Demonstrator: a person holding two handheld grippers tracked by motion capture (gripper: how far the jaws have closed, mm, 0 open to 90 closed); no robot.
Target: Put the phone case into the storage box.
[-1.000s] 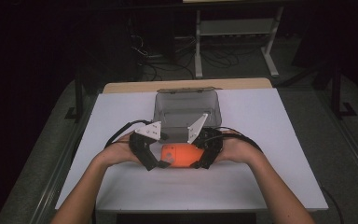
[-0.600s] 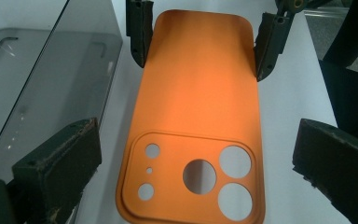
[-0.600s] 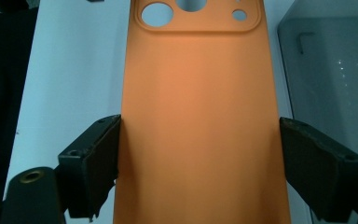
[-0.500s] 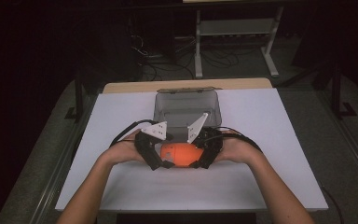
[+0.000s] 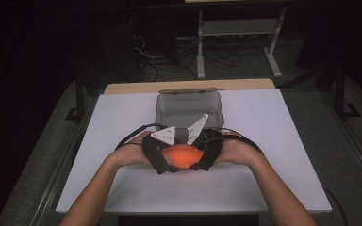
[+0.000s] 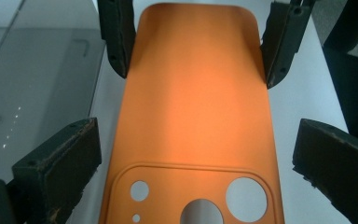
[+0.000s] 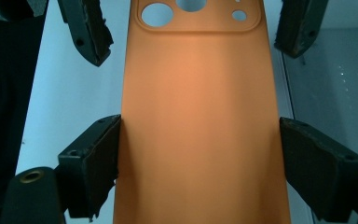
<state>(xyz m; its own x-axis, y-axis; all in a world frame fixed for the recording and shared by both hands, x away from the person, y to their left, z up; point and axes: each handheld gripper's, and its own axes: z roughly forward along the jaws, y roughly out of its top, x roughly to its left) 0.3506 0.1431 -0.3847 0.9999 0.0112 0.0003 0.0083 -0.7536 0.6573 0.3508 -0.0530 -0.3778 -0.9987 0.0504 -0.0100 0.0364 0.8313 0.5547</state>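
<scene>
L tool (image 6: pixel 193 163) nudged rightward; orange case (image 5: pixel 185 156) held over counter (image 5: pixel 287 141).
Case clamped by R tool (image 7: pixel 198 163), L tool open astride it; move to box (image 5: pixel 188 106) judged pending.

Setting: a lab or test room fitted out for recording, dimly lit beyond the work surface.
- White table top (image 5: pixel 273 141), plain and lit from above, set on a wooden board (image 5: pixel 188 86) whose edge shows at 12 o'clock.
- Grey open-top plastic box (image 5: pixel 190 109) at the table's centre, toward 12 o'clock.
- Metal-framed stand (image 5: pixel 238 35) with a shelf, on the floor at 12 to 1 o'clock.
- Loose cables (image 5: pixel 160 54) tangled on the floor at 11 to 12 o'clock.
- Grey carpeted floor (image 5: pixel 353 155) at 3 o'clock and 9 o'clock.
- Black frame legs (image 5: pixel 79 96) at 10 o'clock.
No household furnishings; the bare bench and the cabling mark a technical workspace.
</scene>
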